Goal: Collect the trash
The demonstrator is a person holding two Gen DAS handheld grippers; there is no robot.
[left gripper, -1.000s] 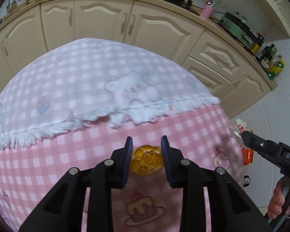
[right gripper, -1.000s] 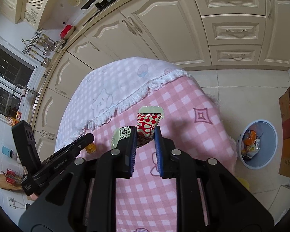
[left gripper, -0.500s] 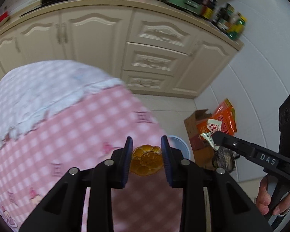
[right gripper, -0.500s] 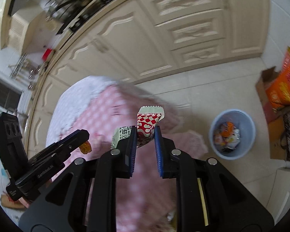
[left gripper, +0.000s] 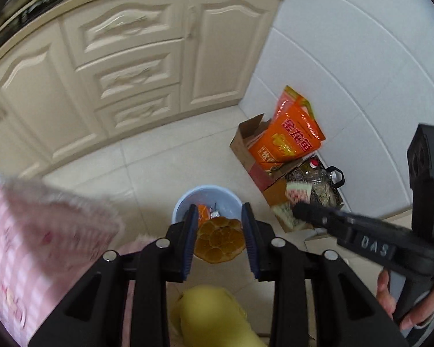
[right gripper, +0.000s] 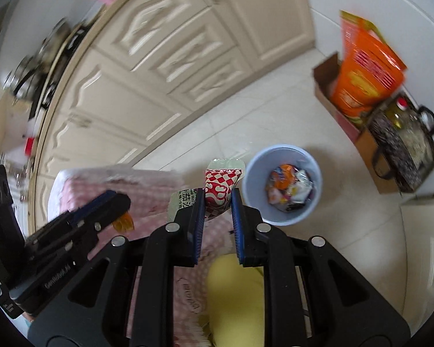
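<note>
Two pieces of trash are in hand but not yet binned, so the carry leg looks nearly done and the drop is what's left. The left gripper [left gripper: 219, 227] is seen w/ its jaws easing apart around an orange peel [left gripper: 219, 243]; the peel sits between the pads, and it can't be told whether both pads still press on it. Directly ahead of and below that gripper, just past the fingertips, the blue trash bin [left gripper: 185, 202] is partly hidden by the peel, so a release there would prob. land inside. The right gripper [right gripper: 217, 202] is held narrow, clamped on a red-and-white checkered wrapper [right gripper: 221, 186], w/ the wrapper's top sticking up beyond the fingertips. From the right gripper the bin [right gripper: 254, 170] lies ahead and slightly to the right, close but not yet underneath, so a short shift toward it seems needed before letting go. Several wrappers are already seen inside the bin, i.e. part of the collecting is done. The pink checked table [right gripper: 81, 182] is left behind and to the left of both grippers; its top is mostly out of view and blurred, so whether more trash remains there can't be judged. A cardboard box w/ an orange bag [left gripper: 286, 141] stands beyond the bin, untouched.
</note>
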